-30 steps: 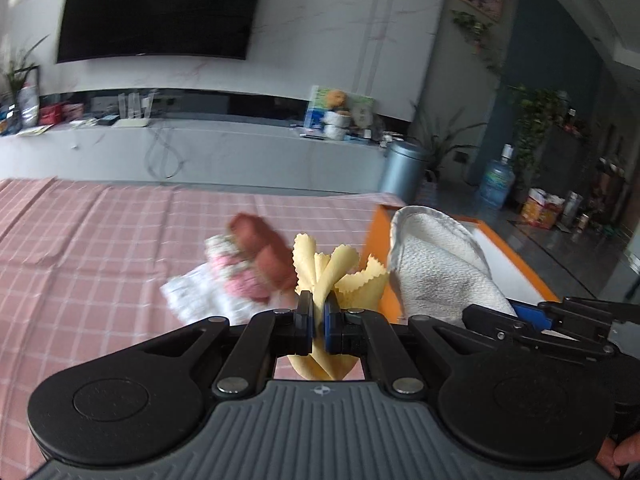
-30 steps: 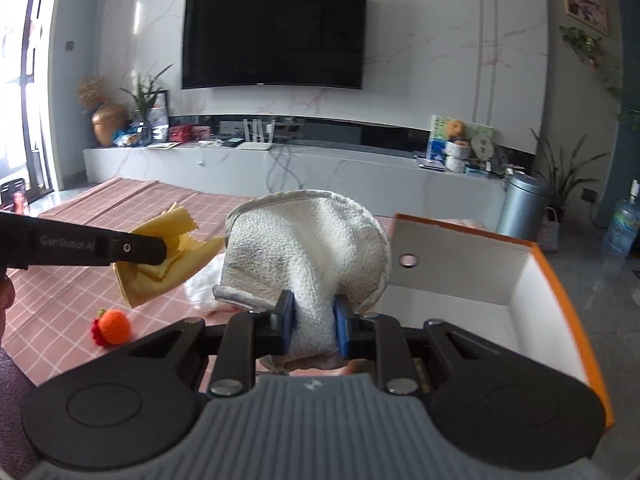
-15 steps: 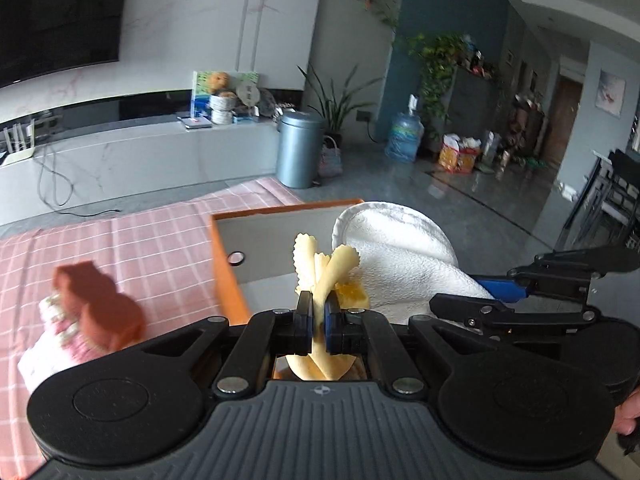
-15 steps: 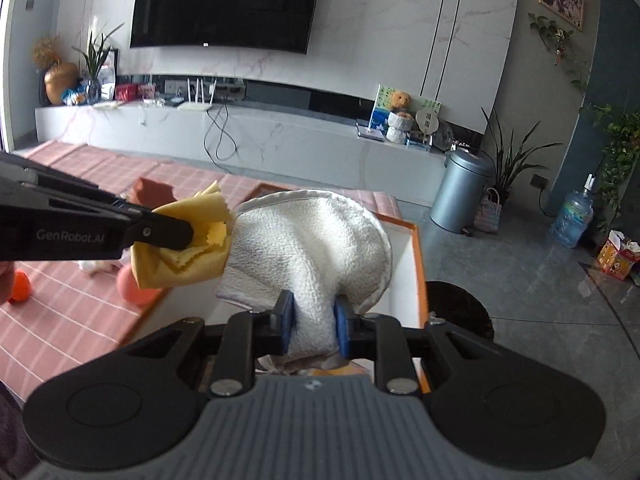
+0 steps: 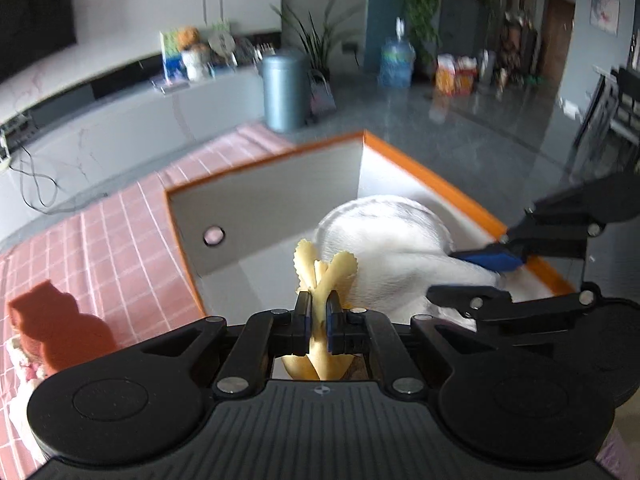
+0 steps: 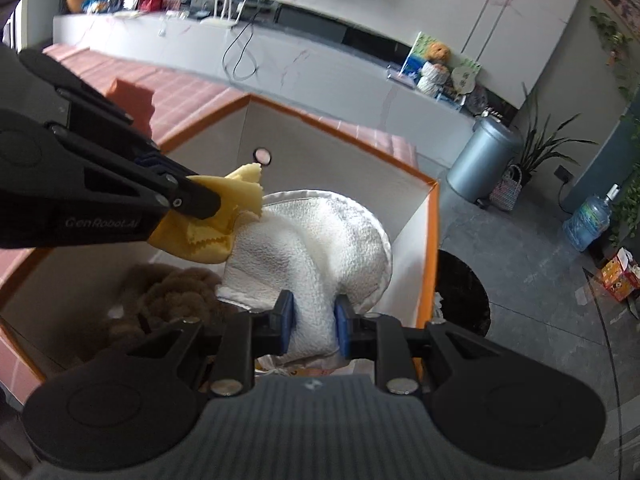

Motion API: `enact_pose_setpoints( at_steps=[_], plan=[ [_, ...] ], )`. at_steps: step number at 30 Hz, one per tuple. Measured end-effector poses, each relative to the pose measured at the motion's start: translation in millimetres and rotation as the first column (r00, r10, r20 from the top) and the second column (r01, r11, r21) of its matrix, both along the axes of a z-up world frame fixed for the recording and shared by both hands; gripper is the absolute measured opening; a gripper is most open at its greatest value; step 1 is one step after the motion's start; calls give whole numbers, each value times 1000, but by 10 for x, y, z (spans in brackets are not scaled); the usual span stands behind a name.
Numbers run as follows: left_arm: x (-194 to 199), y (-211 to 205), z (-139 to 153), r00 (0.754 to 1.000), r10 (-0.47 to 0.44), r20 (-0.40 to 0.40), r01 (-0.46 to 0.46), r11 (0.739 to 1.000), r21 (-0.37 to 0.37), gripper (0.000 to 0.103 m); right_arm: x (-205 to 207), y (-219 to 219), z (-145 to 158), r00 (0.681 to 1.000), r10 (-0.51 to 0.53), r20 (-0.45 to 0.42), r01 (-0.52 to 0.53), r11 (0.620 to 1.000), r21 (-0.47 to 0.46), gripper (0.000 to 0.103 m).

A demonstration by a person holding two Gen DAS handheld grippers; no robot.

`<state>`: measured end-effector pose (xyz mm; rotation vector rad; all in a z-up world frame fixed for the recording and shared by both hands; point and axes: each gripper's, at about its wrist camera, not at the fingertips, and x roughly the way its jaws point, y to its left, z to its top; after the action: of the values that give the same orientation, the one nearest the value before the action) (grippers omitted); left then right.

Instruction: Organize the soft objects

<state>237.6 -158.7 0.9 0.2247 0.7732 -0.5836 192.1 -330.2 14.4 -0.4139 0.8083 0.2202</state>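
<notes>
My left gripper [image 5: 318, 312] is shut on a yellow cloth [image 5: 324, 270] with zigzag edges and holds it over the orange-rimmed white box [image 5: 264, 204]. My right gripper [image 6: 314, 320] is shut on a white fluffy round pad [image 6: 316, 248] and holds it over the same box [image 6: 430, 240]. The yellow cloth [image 6: 216, 228] touches the pad's left edge in the right wrist view. A brown plush item [image 6: 168, 292] lies inside the box, below the left gripper [image 6: 192, 200]. The pad [image 5: 392, 240] and right gripper [image 5: 480, 276] also show in the left wrist view.
The box stands on a pink checked tablecloth [image 5: 120, 232]. A brown-red soft toy [image 5: 56, 324] lies on a pink-white cloth at the left of the box. A grey bin [image 6: 480, 160] and a black round object [image 6: 464, 296] stand on the floor beyond the box.
Both grippers have moved right from over the tablecloth to over the box and tilted downward, carrying the yellow cloth and white pad. The box interior and the brown plush have come into view.
</notes>
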Motion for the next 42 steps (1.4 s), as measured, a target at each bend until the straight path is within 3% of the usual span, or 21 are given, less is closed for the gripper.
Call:
enact_pose_setpoints(
  at_steps=[3,15,21,23,28,31,34,42],
  plan=[
    [99,-32,-84,999,-13,-44,14,999,38,7,129,32,-108,999,30,-38,-32,999,-44,21],
    [159,-255,-269,992,-92,-91,105,983,148,10,496,34,-334,982,4,-188,-29,991,-129,23],
    [173,-341,-268,990,-98,-102,116,974,194,33,579,75,-362,978,9,-207,-44,986,-162,29],
    [207,-332,-259,991,-85,-101,103,977,188,45,568,77,-341,979,15,-204,-48,986,-160,31],
    [170,-314,-193,991,-98,-88,112,979,169,62,460,93,-290,984,31,-176,-64,980,-186,39],
    [135,-273,-139,992,-101,-75,112,981,157,66,441,80,-228,986,27,-166,-59,979,-196,49],
    [113,-220,-93,992,-108,-67,116,984,133,72,412,43,-152,987,17,-163,-48,981,-190,50],
    [26,-120,93,993,-112,-24,114,989,96,73,268,-3,58,992,15,-126,-38,983,-180,57]
  ],
)
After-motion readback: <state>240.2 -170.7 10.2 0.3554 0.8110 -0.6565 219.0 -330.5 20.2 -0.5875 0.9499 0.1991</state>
